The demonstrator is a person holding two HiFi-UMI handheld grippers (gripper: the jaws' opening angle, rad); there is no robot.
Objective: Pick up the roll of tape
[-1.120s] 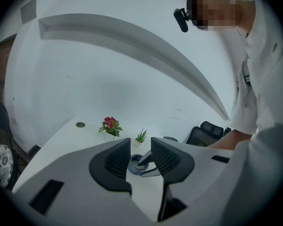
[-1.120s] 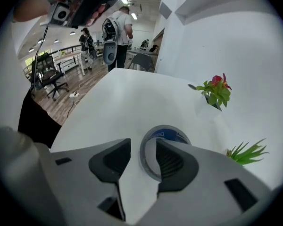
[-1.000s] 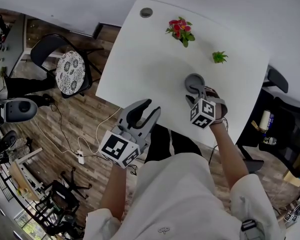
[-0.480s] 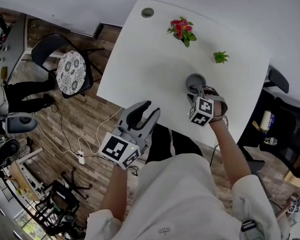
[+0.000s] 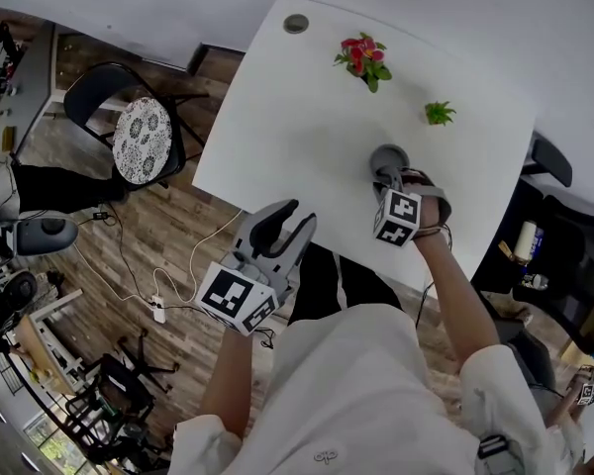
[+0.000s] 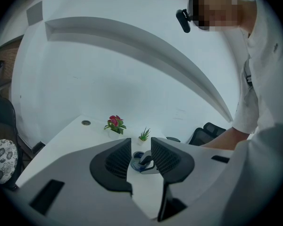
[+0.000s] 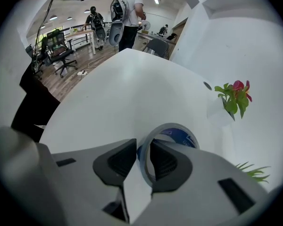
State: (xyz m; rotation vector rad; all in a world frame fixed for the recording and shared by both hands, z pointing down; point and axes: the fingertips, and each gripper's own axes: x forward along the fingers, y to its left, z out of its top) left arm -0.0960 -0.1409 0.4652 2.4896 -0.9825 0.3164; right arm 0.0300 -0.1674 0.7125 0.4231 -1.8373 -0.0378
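The grey roll of tape point(image 5: 388, 156) with a blue core lies on the white table point(image 5: 297, 117) near its front right. My right gripper point(image 5: 384, 179) points steeply down onto it. In the right gripper view one finger is inside the ring point(image 7: 179, 134) and the other outside. The jaws of my right gripper point(image 7: 144, 147) are closing on the roll's wall, and a thin gap still shows at the outer pad. My left gripper point(image 5: 297, 213) hangs open off the table's front edge with nothing in it. Between the jaws of my left gripper point(image 6: 140, 147) the roll point(image 6: 136, 157) shows far off.
A red-flowered plant point(image 5: 362, 57) and a small green plant point(image 5: 437, 113) stand at the table's back, with a round cable hole point(image 5: 296, 23) at the far left corner. A chair with a patterned cushion point(image 5: 139, 142) stands on the wooden floor at the left. Dark chairs point(image 5: 559, 265) are on the right.
My right gripper has rolled a little over the tape roll and its jaws have narrowed around the wall. The left gripper has stayed where it was.
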